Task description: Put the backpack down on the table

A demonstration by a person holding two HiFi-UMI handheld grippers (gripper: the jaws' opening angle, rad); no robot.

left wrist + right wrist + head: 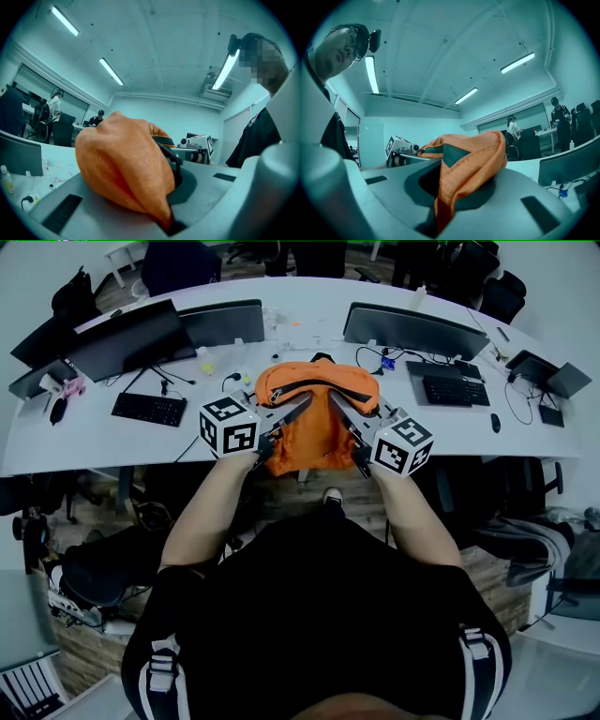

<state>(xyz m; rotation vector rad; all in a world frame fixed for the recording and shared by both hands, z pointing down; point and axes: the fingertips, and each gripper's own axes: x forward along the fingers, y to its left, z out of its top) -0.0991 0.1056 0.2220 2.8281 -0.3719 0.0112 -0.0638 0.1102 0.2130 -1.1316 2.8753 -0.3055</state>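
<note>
The orange backpack (317, 390) is at the front edge of the white table (141, 442), its upper part over the tabletop and its lower part hanging in front of the edge. My left gripper (298, 407) is shut on its left side and my right gripper (339, 407) is shut on its right side, both pointing level. In the left gripper view, bunched orange backpack fabric (126, 164) fills the space above the left gripper (169, 224). In the right gripper view, a fold of the backpack (468, 159) with a dark zipper strip is pinched in the right gripper (440, 221). I cannot tell whether the bag rests on the table.
Dark monitors (220, 322) (412, 329) stand behind the bag. Keyboards (148, 409) (455, 390) lie to either side, with cables and small items between. A laptop (548, 376) is at the far right. People are at desks in the background (54, 105).
</note>
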